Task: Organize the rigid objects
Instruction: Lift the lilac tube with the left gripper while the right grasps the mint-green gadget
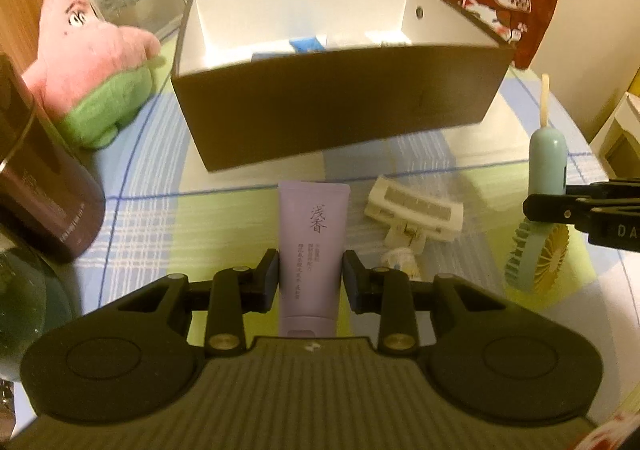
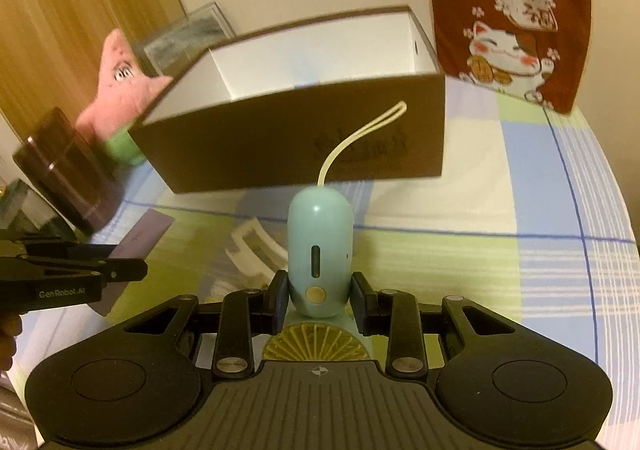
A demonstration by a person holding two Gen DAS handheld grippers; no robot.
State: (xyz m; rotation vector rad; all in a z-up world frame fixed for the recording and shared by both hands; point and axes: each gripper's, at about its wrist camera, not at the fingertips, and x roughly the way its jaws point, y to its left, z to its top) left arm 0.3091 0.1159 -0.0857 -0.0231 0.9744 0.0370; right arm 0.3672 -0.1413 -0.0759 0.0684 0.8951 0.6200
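Checked tablecloth (image 1: 248,206) – brown box (image 1: 340,106), cream clip (image 1: 416,210), pink plush (image 1: 92,62), dark bottle (image 1: 44,186).

My left tool (image 1: 310,274) hides the lavender tube's (image 1: 314,234) cap end behind its body. The brown box's (image 1: 340,106) near wall covers most of the blue and white items (image 1: 308,44) inside; I cannot tell what they are. My right tool (image 2: 320,296) hides most of the handheld fan's (image 2: 320,250) grille. The dark jar (image 1: 36,178) is cut off by the frame's left edge.

The left gripper (image 1: 310,276) clamps a lilac tube (image 1: 312,250) before the brown box (image 1: 340,106).
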